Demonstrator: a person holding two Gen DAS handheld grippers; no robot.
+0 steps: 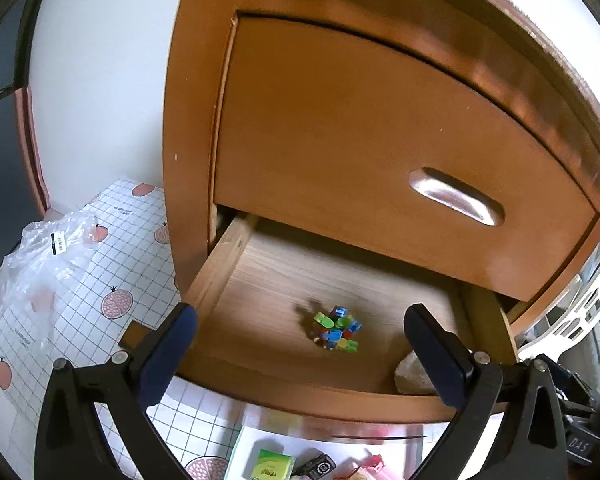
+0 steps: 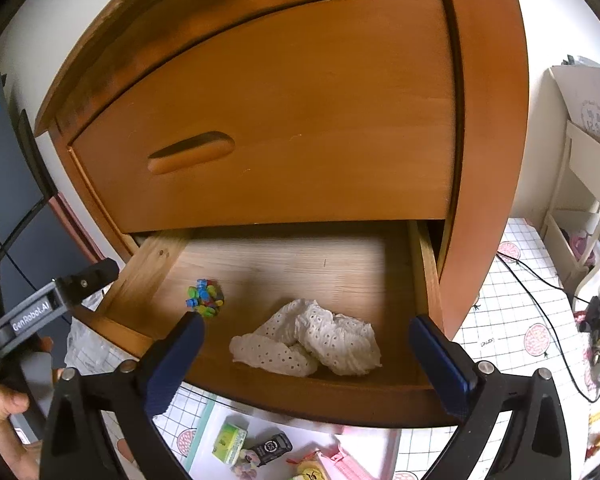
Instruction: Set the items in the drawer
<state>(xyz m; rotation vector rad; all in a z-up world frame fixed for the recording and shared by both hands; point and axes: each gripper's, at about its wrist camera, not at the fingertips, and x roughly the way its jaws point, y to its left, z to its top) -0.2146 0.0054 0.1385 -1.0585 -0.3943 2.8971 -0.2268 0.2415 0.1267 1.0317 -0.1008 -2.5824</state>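
Note:
The lower wooden drawer of a brown cabinet stands pulled out. On its floor lies a small cluster of coloured plastic clips. A crumpled white lace cloth rests near the front right corner; in the left wrist view only its edge shows beside a finger. My left gripper hovers over the drawer's front, open, nothing between its fingers. My right gripper is open too, with the cloth lying between and beyond its fingers, untouched. The left gripper's body and a hand show at the right wrist view's left edge.
Below the drawer, on a white grid-patterned cloth, lie a green box, a black device and pink items. A clear plastic bag sits at left. A black cable and white shelf are at right.

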